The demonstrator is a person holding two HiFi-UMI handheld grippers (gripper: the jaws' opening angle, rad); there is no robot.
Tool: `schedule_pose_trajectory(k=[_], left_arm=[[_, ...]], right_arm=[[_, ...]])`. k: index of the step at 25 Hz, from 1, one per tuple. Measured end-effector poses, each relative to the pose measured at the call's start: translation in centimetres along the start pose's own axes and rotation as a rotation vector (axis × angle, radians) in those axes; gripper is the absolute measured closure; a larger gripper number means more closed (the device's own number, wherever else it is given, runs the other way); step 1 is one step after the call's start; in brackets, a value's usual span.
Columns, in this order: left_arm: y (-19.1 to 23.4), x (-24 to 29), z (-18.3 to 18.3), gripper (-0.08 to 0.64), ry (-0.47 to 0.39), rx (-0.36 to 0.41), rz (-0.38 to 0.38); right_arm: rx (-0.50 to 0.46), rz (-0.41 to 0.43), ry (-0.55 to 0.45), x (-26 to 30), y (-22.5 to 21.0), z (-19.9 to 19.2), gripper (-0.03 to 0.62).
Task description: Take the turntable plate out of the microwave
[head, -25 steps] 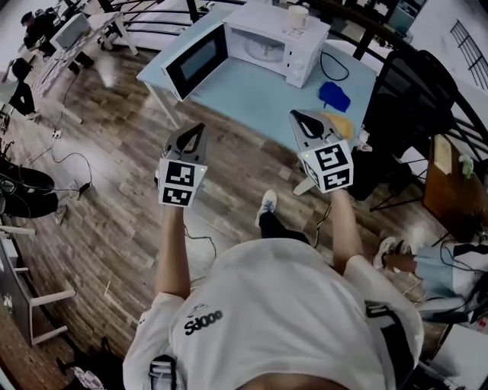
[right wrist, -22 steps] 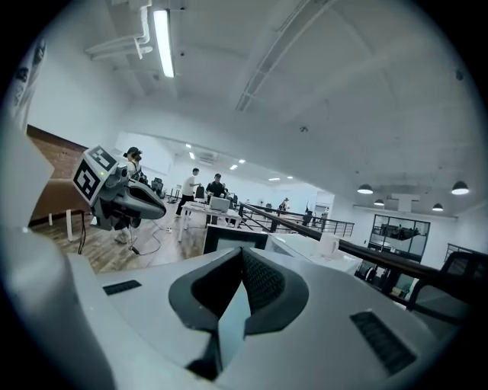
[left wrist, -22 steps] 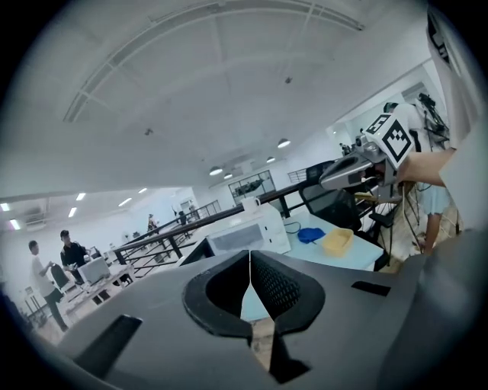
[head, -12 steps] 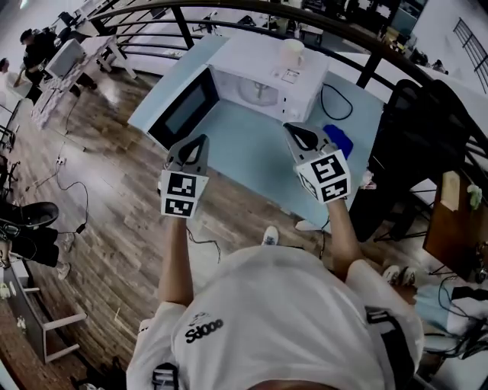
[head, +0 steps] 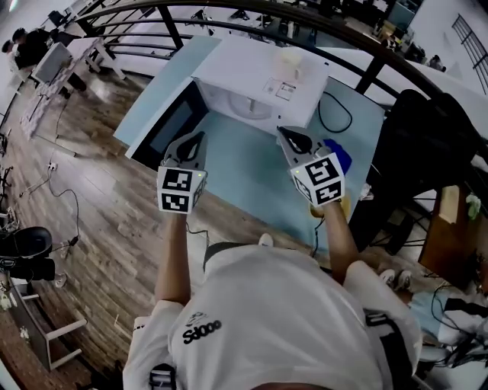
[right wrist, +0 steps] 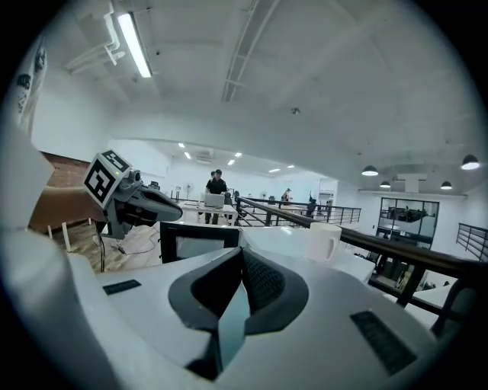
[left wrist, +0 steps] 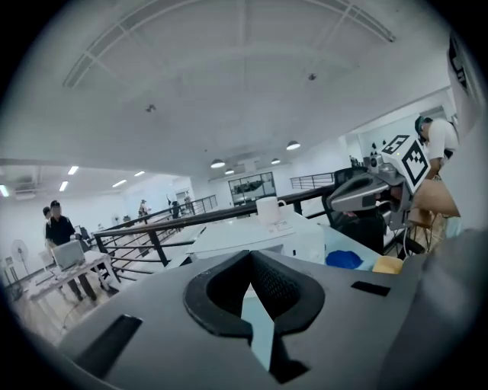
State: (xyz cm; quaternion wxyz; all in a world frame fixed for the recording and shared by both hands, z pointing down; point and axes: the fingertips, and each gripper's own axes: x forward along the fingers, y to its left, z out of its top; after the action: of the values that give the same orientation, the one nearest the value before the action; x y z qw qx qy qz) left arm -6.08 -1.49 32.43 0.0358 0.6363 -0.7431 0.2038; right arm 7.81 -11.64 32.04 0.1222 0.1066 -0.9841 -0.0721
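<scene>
The white microwave [head: 255, 76] stands on the light-blue table [head: 244, 175], its dark door [head: 164, 129] swung open to the left. Only a pale strip of the open cavity [head: 242, 108] shows under the top; I cannot make out the turntable plate. My left gripper [head: 197, 139] hovers shut and empty over the table in front of the door. My right gripper [head: 284, 133], also shut and empty, hangs before the microwave's right front. In the left gripper view the shut jaws [left wrist: 248, 257] face the microwave [left wrist: 263, 238]. The right gripper's jaws [right wrist: 242, 255] face the door [right wrist: 197, 244].
A white mug [head: 288, 65] stands on top of the microwave. A blue cloth [head: 341, 156], a yellow object [head: 339, 207] and a black cable [head: 335, 114] lie on the table's right part. A black chair [head: 427, 145] stands to the right, and a dark railing [head: 229, 9] runs behind.
The person has stepped up to the table. Both grippers, still shut, have travelled from over the wooden floor to over the table in front of the microwave.
</scene>
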Motion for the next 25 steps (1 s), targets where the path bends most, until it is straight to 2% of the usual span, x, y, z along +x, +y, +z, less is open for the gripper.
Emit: schedule_pose_trajectory(k=[4,7,11,14,18,21,23,25], left_arm=[[1.9,3.4,-0.7,0.541,-0.046,-0.085,-0.026],[3.0,6.0,-1.3,0.541,-0.088,-0.163,-0.107],[4.9,10.2,-1.8,0.541,-0.121,-0.252,-0.234],[6.2,13.8,-3.4,0.541,-0.102,-0.314,-0.315],[7.8,19.0,-6.7,0.54,-0.045,-0.474,-0.38],[7.4,22.5,-10.0,0.528,0.015,-0.56,-0.421],[7.1,24.4,-11.8,0.421,0.055,-0.588,-0.442],[6.9,26.2,-13.4,0.4,0.091,-0.627,-0.456]], right_arm=[[-0.025,-0.042,0.086,2.6,-1.0,-2.1,0.586],[-0.023,-0.076,0.154,4.8,-1.1,-4.0,0.586],[0.058,-0.16,0.184,8.7,-2.2,-5.1,0.586],[0.128,-0.223,0.192,11.8,-2.7,-5.4,0.586],[0.211,-0.283,0.214,16.0,-3.4,-7.1,0.584],[0.213,-0.337,0.263,18.0,-3.9,-9.3,0.572],[0.208,-0.351,0.296,19.4,-4.0,-10.6,0.552],[0.217,-0.357,0.319,20.9,-4.0,-11.8,0.53]])
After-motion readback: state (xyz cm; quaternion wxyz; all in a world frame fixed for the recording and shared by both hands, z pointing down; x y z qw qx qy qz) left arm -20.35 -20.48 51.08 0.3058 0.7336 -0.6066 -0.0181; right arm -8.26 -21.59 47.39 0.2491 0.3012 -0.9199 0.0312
